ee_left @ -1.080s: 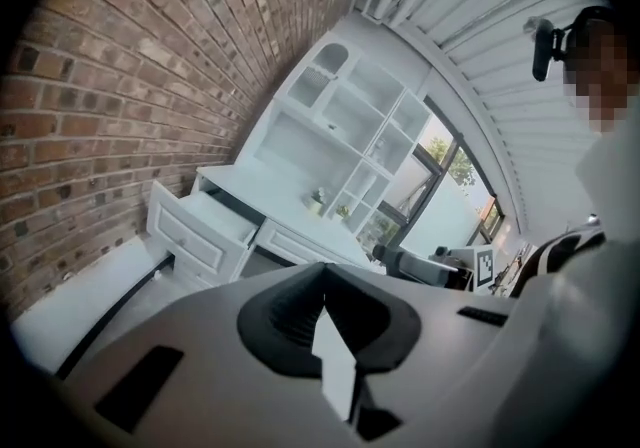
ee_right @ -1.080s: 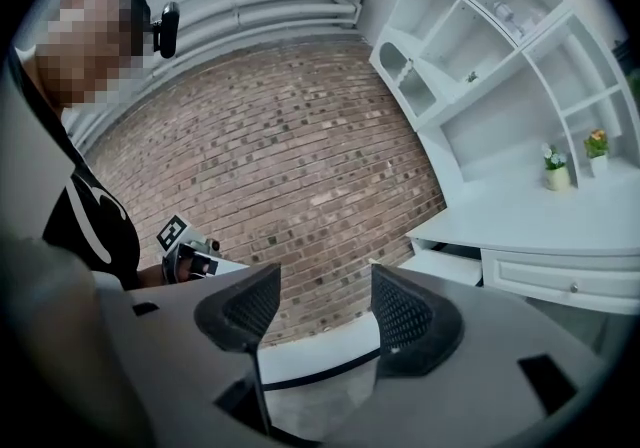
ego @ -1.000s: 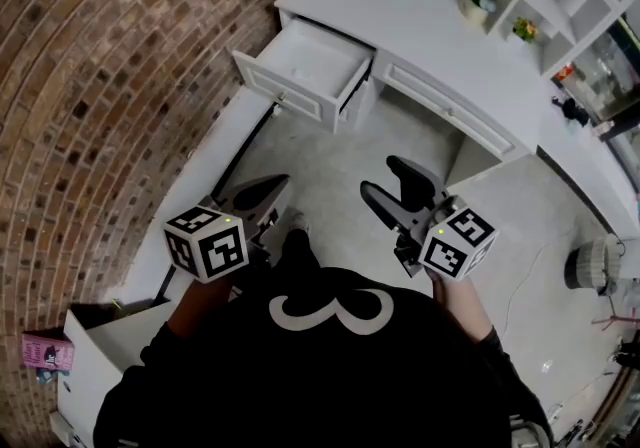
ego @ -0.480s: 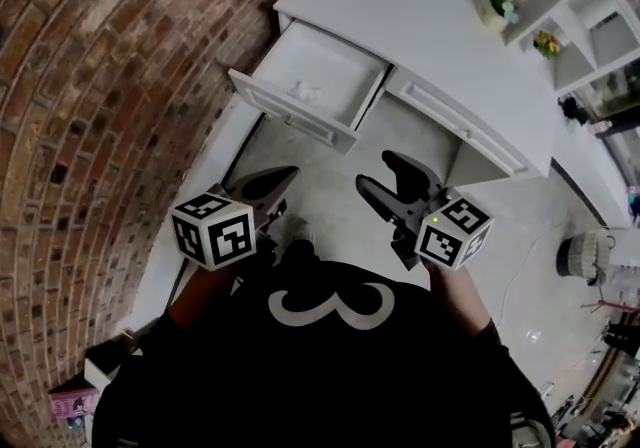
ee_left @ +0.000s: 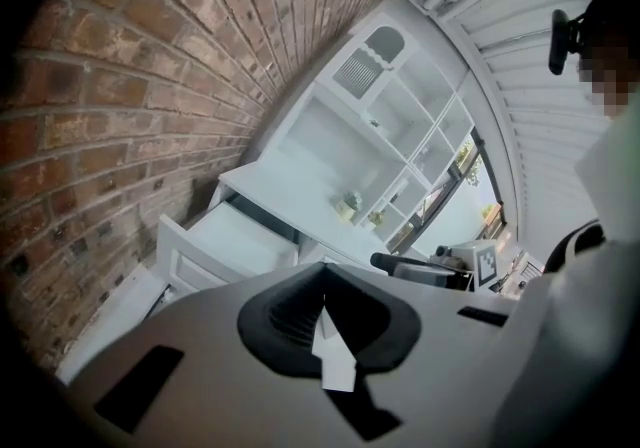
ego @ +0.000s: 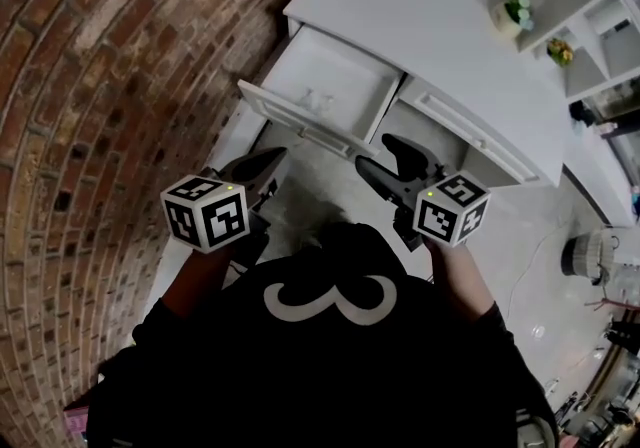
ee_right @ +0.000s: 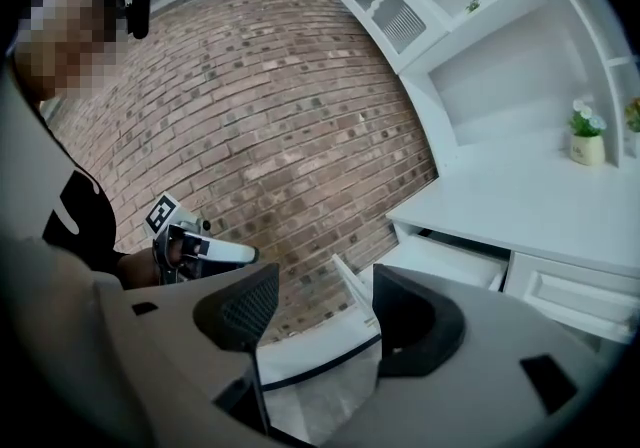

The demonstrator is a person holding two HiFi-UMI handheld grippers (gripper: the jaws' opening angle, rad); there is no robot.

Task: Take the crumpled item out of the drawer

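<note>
Where set: white desk (ego: pixel 430 16), red brick wall (ego: pixel 120 66)
Crumpled white item (ego: pixel 318 99): in open white drawer (ego: pixel 300 124), well beyond fingertips (ego: pixel 398 148)
Left gripper (ego: pixel 272 156): clenched, empty
Right gripper (ego: pixel 376 152): parted, empty

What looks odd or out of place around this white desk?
Only the drawer nearest the brick wall: it stands pulled open, while the drawer beside it is shut. A small white crumpled item lies inside the open one. Nothing looks spilled or broken.

You're holding both out in front of your chest, side by side and a bit apart, both pointing forward. Your left gripper (ego: pixel 262 161) has its jaws pressed together, and your right gripper (ego: pixel 380 154) has its jaws spread wide.
</note>
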